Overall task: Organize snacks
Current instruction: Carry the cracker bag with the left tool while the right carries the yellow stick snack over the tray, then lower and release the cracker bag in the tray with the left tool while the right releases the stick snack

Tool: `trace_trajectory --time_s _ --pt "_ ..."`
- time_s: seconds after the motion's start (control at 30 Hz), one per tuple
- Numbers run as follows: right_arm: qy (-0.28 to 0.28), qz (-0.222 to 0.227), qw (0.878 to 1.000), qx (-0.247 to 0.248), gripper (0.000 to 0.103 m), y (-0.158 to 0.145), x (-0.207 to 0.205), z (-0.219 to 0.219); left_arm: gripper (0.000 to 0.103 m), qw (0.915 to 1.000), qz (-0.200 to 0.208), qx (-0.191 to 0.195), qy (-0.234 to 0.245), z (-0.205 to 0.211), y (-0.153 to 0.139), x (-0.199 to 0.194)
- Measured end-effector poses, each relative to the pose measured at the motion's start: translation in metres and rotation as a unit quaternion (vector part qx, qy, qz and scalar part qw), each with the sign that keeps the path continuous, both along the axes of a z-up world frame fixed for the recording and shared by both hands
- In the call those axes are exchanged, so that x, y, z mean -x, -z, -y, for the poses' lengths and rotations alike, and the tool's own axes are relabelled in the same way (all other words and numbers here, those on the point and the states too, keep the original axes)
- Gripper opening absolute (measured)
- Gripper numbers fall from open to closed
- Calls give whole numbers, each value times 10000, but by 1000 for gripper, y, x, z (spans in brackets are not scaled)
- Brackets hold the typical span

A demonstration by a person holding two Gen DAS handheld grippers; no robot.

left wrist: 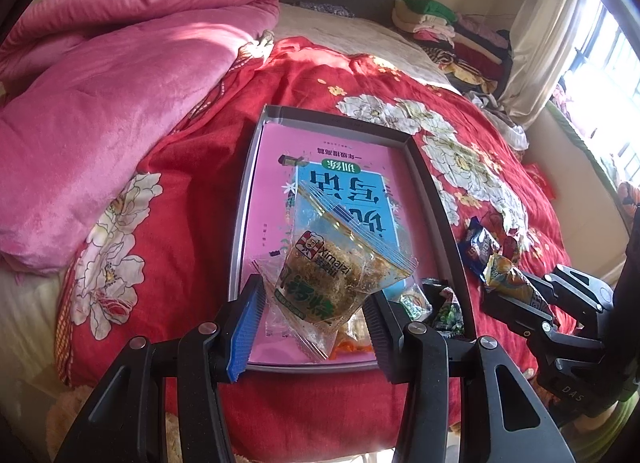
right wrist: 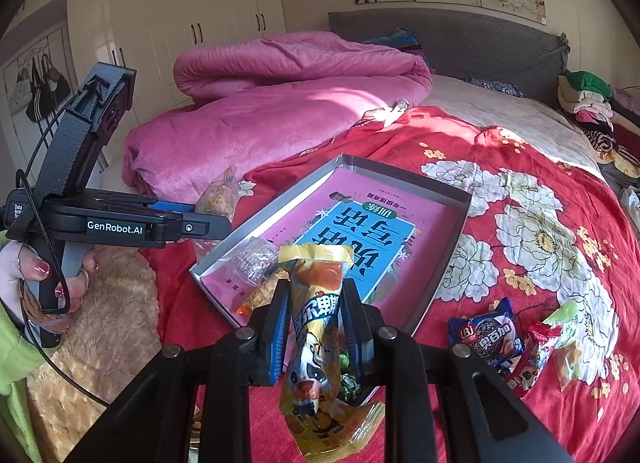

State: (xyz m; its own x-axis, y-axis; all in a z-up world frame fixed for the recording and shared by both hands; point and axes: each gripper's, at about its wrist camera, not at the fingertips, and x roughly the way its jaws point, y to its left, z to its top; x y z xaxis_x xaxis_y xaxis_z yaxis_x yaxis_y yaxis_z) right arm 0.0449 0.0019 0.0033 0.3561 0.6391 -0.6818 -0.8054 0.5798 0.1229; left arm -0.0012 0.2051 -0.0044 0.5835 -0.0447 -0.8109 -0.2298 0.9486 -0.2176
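The left gripper point(left wrist: 316, 327) pinches a clear packet of floss cake point(left wrist: 324, 283) between narrowly parted jaws, over the grey tray point(left wrist: 436, 199) at its six o'clock end. The right gripper point(right wrist: 316, 331), nearly closed, clamps a yellow snack tube point(right wrist: 320, 327) at the tray's four o'clock corner. A blue biscuit pack point(right wrist: 486, 337) lies on the red quilt point(right wrist: 520, 159) at three o'clock.

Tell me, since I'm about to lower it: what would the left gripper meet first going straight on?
Probably the box floor, near the book; left gripper holds a clear snack pack just above it.
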Motion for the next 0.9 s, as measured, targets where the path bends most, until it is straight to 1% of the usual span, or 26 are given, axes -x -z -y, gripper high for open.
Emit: trace_trajectory --time_s 0.3,0.6,0.77,0.9 --pt "-204 -70 9996 208 25 15 2 -13 51 9993 -348 -14 107 5 18 -7" --pt "-425 -111 9984 366 25 26 -1 -26 51 9980 -585 -65 219 11 30 -12" --pt "-687 -23 9966 452 25 31 0 -38 51 9975 -668 -55 226 11 36 -14" --pt "-887 68 9941 623 25 40 1 -49 51 9971 -723 -50 228 11 39 -15"
